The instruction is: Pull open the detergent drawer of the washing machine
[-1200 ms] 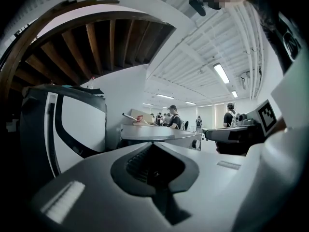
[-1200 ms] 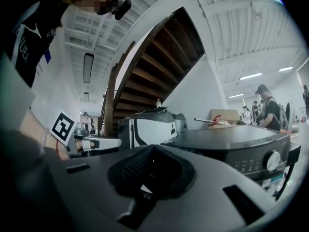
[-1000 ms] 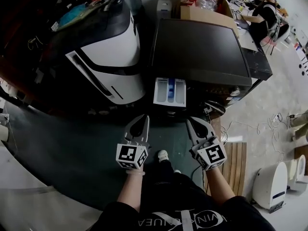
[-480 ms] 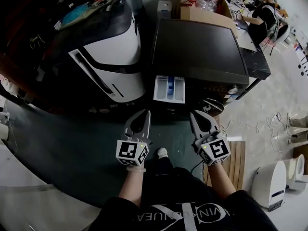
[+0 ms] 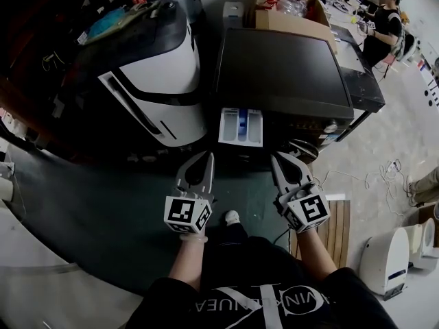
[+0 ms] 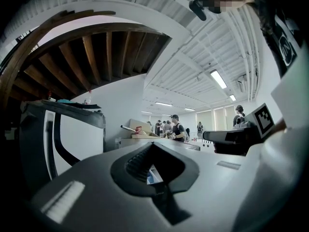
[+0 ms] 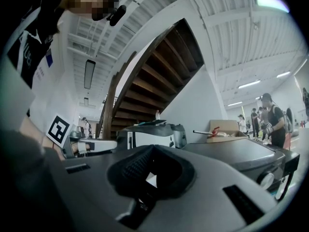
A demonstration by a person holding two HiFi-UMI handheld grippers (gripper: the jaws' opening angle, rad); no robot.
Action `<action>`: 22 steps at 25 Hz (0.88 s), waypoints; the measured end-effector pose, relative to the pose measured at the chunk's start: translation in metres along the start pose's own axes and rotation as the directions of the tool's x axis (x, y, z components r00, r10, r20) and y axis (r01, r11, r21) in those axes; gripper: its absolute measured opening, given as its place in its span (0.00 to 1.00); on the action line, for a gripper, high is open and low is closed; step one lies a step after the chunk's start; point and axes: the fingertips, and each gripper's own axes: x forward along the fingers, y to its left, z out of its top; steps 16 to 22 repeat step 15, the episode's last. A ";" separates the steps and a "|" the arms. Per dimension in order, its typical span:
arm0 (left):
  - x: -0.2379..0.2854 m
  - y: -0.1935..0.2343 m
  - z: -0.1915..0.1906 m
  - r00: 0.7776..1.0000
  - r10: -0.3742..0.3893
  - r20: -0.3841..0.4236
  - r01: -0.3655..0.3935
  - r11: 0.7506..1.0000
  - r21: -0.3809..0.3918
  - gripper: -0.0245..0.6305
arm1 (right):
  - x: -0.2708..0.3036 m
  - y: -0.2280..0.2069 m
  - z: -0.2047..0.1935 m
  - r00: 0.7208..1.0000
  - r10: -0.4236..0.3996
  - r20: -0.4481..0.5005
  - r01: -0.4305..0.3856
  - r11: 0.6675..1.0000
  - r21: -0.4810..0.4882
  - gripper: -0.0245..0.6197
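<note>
The dark-topped washing machine [image 5: 285, 67] stands ahead of me. Its white detergent drawer [image 5: 241, 129], with a blue compartment, sticks out of the front at the upper left, pulled open. My left gripper [image 5: 205, 159] hangs just below and left of the drawer, shut and empty, apart from it. My right gripper [image 5: 278, 160] is level with it to the right, also shut with nothing between its fingers. In the left gripper view the closed gripper [image 6: 155, 148] fills the lower frame. The right gripper view shows the same of its own gripper [image 7: 153, 150], with the machine [image 7: 231, 152] beyond.
A white-and-black machine [image 5: 158, 81] stands left of the washer. A cardboard box [image 5: 295, 12] sits behind it. A wooden pallet [image 5: 336, 232], loose cables [image 5: 384, 177] and a white appliance [image 5: 391, 259] lie at the right. A person [image 5: 384, 19] works at the far right.
Both grippers have risen a little side by side and stay shut. The drawer has not moved. The person at the back right has shifted.
</note>
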 end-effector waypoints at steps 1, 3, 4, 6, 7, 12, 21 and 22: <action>0.000 0.000 0.002 1.000 0.000 0.001 0.000 1.000 0.002 0.05 | 0.000 0.000 0.001 1.000 0.000 0.002 0.000 1.000 0.002 0.05; 0.000 0.001 0.005 1.000 -0.003 0.003 0.003 1.000 0.008 0.05 | 0.002 0.000 0.003 1.000 -0.003 0.010 0.003 1.000 0.020 0.05; 0.001 0.002 0.006 1.000 -0.004 0.004 0.004 1.000 0.012 0.05 | 0.003 0.001 0.004 1.000 -0.003 0.014 0.003 1.000 0.027 0.05; 0.001 0.004 0.009 1.000 -0.002 0.008 0.002 1.000 0.015 0.05 | 0.005 0.002 0.004 1.000 0.000 0.017 0.000 1.000 0.028 0.05; 0.001 0.005 0.009 1.000 0.000 0.010 0.000 1.000 0.016 0.05 | 0.006 0.002 0.004 1.000 0.002 0.017 -0.003 1.000 0.028 0.05; 0.002 0.007 0.012 1.000 0.001 0.013 -0.001 1.000 0.021 0.05 | 0.010 0.005 0.010 0.999 0.009 0.032 -0.011 0.998 0.059 0.05; 0.003 0.008 0.012 1.000 -0.001 0.014 0.001 1.000 0.021 0.05 | 0.012 0.005 0.010 0.999 0.007 0.036 -0.009 0.998 0.062 0.05; 0.003 0.008 0.012 1.000 -0.001 0.014 0.001 1.000 0.021 0.05 | 0.012 0.005 0.010 0.999 0.007 0.036 -0.009 0.998 0.062 0.05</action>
